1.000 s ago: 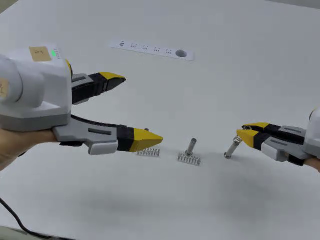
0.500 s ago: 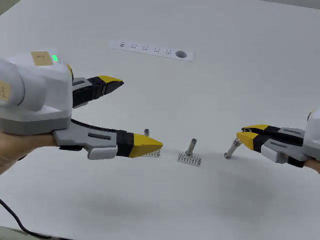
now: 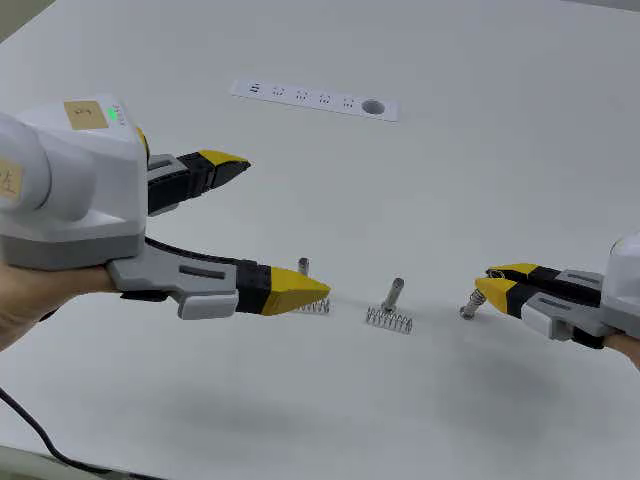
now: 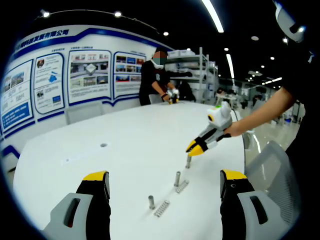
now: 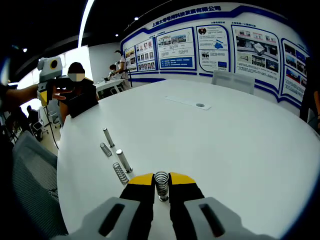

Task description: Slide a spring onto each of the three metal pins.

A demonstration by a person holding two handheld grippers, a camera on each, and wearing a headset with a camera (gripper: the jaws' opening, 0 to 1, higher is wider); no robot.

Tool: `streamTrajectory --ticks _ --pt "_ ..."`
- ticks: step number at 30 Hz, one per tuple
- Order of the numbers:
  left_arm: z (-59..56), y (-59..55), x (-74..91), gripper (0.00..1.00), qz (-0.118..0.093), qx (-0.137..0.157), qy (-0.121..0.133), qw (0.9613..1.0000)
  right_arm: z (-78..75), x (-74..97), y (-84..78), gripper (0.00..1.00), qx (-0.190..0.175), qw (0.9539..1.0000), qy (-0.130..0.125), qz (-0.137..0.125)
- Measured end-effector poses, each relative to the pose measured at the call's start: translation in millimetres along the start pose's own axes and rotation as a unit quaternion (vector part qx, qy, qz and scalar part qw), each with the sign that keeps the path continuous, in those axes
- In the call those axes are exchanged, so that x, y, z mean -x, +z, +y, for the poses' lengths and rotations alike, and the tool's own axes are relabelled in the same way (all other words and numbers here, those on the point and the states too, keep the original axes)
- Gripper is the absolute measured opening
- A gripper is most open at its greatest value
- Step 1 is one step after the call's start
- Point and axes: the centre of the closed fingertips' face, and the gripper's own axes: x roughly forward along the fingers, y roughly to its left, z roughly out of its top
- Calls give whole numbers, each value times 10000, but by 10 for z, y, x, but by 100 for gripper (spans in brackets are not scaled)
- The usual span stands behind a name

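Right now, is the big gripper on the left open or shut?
Open. The left gripper has its two yellow-tipped jaws wide apart, gripping nothing.

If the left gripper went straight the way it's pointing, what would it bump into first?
Probably the nearest metal pin and the loose spring lying beside it, just ahead between the left gripper's open jaws. Depth is unclear, so it might pass above them.

spring (image 3: 320,307) partly behind jaw, right gripper (image 3: 487,281) cropped
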Motion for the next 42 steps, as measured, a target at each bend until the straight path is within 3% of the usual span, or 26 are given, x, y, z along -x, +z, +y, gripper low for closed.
streamTrajectory --ticks 12,29,42 --pt "59 -51 70 93 67 84 127 9999 1 -96 -201 12 149 9997 -36 211" --pt "21 -45 78 93 35 127 99 9999 -1 -95 -217 14 177 9994 -36 295" --pt "-17 -21 104 93 6 143 102 9998 17 8 40 19 332 9994 -29 18"
